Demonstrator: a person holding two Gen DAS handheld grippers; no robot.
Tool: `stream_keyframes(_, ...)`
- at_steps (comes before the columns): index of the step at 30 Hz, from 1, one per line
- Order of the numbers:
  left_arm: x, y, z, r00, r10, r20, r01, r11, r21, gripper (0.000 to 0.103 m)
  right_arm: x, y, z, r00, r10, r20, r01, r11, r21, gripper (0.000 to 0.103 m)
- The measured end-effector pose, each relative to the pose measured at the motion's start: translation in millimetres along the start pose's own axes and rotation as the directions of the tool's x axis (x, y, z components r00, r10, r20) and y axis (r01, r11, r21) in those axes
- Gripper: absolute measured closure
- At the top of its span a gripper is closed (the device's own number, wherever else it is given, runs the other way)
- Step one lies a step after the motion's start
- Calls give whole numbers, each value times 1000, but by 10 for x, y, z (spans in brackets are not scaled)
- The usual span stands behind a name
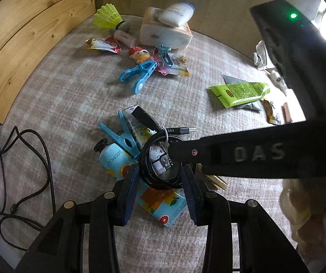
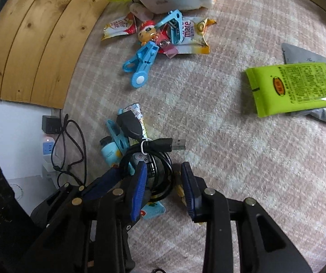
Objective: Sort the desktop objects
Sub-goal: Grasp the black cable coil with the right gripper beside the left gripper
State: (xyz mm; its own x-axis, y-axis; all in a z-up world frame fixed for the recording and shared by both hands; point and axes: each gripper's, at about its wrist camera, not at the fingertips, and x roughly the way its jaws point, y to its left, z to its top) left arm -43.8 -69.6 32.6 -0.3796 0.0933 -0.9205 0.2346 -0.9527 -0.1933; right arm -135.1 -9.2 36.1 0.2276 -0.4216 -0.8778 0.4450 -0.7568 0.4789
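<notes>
Coiled black USB cable lies on the pale checked cloth, atop a light-blue clothes peg and patterned tube. Left gripper straddles the coil, its pads pressing both sides. Right gripper stands partly open around the coil's edge, not visibly clamping.

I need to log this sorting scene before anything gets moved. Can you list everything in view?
Coiled USB cable: one, black, near pile, between the left gripper's jaws.
Plastic clothes pegs: three, blue, two far, one near.
Squeeze tube: one, lime green, right.
Shuttlecock: one, yellow-green, far left.
Tissue pack: one, white and orange, far.
Lotion bottle: one, white, atop tissue pack.
Cartoon figurine: one, red-capped, far cluster.
Fruit-print tube: one, light blue, under cable.
Left gripper: black, blue pads.
Right gripper: over the cable.
</notes>
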Motion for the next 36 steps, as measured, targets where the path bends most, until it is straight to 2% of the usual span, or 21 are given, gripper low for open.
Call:
stream_keyframes(1,0,-6,5,1000,-4,1,4,1000,1,68,14,-8,0,1000,2,0,-2,1000,2,84)
stream_keyframes(7,-28,-37,13,1000,-7,13,7,1000,1,69,-4,-32,-24,1000,9,15,-10,1000,9,84)
stream_keyframes(22,-424,-326,-10,995,-41,86,38,999,29,69,-453,-123,-246,995,57,85,-58,998,15,88)
stream_keyframes(30,-687,-529,-123,990,-41,131,33,997,65,69,-729,-116,-475,987,84,136,-85,996,6,89)
stream_keyframes(36,-816,-793,-190,987,-56,148,41,994,101,69,-1025,-269,-678,980,87,181,-91,996,12,90)
